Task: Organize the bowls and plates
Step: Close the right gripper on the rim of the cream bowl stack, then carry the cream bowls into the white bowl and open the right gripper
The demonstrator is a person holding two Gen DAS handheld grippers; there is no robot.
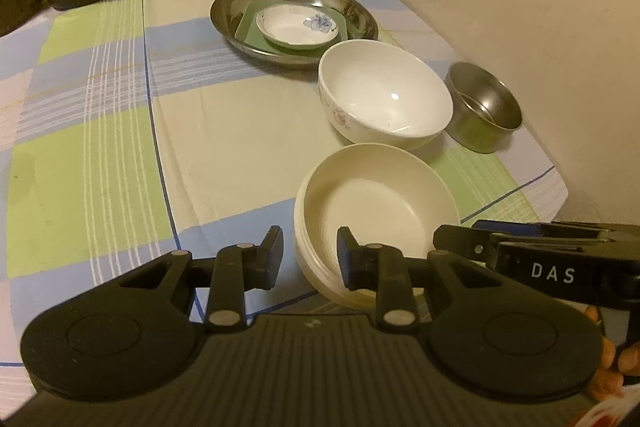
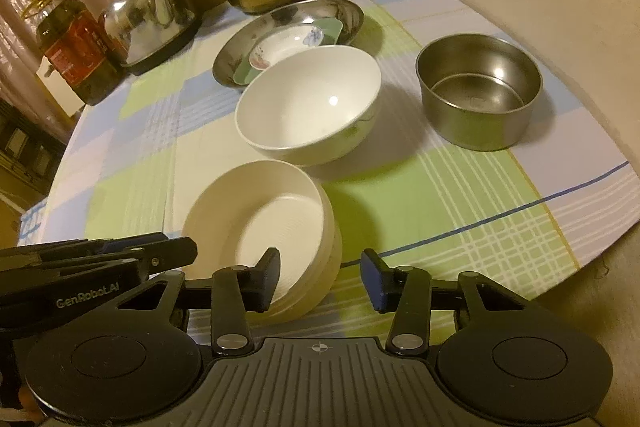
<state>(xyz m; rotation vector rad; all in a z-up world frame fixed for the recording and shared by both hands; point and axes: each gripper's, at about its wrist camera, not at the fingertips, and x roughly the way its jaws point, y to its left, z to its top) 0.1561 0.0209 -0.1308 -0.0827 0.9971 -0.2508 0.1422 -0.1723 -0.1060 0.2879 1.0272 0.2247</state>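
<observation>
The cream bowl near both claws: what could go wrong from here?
1. Both claws straddle its rim, left claw and right claw, on opposite sides; an uneven lift could tip the cream bowl.
2. The white bowl stands right behind it; a forward push may knock them together.
3. It sits close to the table edge and could slide off.

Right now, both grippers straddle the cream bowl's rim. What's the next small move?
Probably close both grippers: the left gripper and right gripper each have one finger inside the cream bowl, but the pads look short of the rim.
</observation>
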